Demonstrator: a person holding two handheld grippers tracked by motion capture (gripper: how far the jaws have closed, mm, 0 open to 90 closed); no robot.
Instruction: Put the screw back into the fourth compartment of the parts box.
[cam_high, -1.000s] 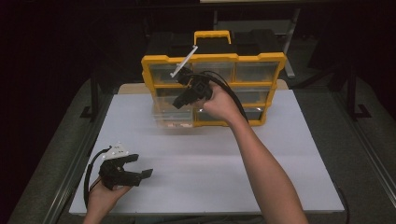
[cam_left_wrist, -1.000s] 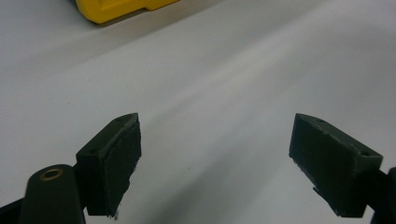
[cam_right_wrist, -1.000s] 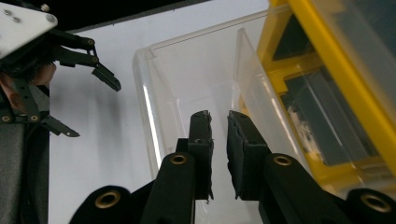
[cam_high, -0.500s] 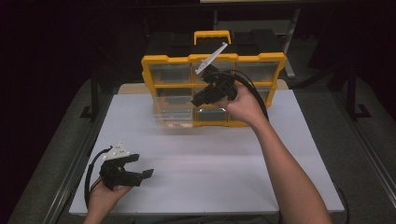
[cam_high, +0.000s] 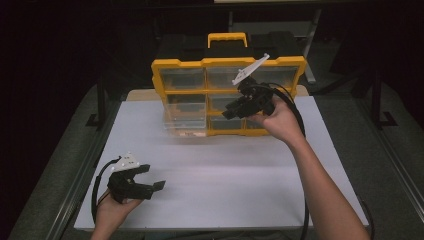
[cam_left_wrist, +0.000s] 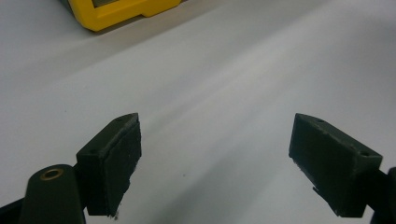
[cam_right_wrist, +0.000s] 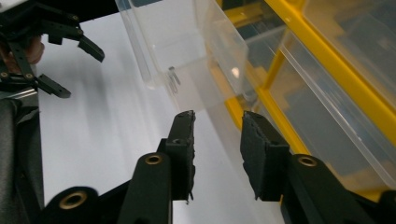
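Black pads of the right gripper stand partly spread with nothing between them; its jaws have just been opening, in front of the yellow organizer at the far middle of the table. Just left of it a clear drawer juts out of the lower left column. It looks light, rigid, slick and liable to crack, so I would pinch its small front tab rather than the thin walls. Near left, the left gripper rests wide open above the white top.
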